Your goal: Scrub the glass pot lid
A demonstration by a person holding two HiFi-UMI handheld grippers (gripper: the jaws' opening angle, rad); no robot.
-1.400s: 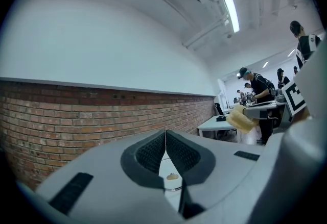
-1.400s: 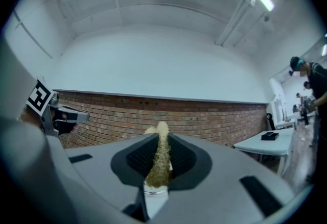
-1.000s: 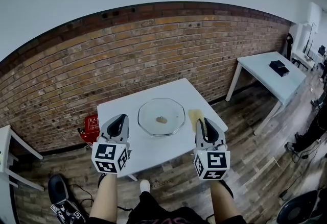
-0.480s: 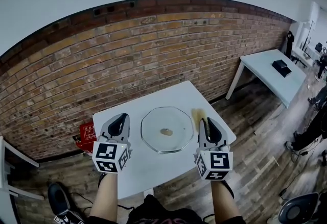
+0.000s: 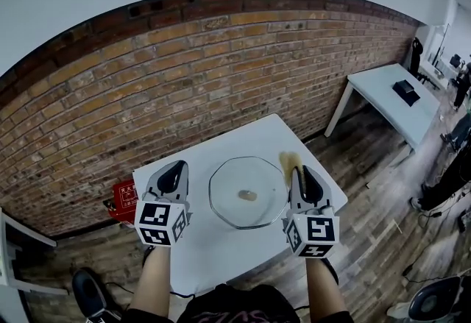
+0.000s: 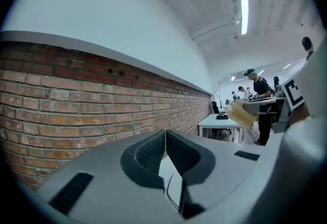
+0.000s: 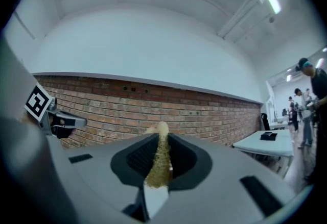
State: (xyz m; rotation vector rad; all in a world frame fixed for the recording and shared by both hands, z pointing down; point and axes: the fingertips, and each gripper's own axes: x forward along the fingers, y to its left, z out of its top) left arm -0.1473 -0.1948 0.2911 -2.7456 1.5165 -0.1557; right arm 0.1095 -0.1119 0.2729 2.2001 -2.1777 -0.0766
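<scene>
The glass pot lid point(image 5: 246, 193) lies flat on the small white table point(image 5: 199, 240), a small knob at its middle. My left gripper point(image 5: 174, 174) hovers left of the lid, its jaws shut and empty point(image 6: 165, 151). My right gripper point(image 5: 299, 176) hovers at the lid's right rim, shut on a yellow-brown sponge point(image 5: 289, 162). In the right gripper view the sponge point(image 7: 160, 159) stands pinched between the dark pads, its tip poking out past them. From the left gripper view the sponge point(image 6: 238, 113) shows off to the right.
A brick wall point(image 5: 147, 86) runs behind the table. A red box point(image 5: 125, 195) sits on the floor at the table's left. A second white table point(image 5: 394, 97) with a black object stands at the right. People stand far off at the right.
The view has shifted closer over the table, so the lid sits lower and larger between the grippers. Both grippers keep their places beside it; the sponge stays gripped.
</scene>
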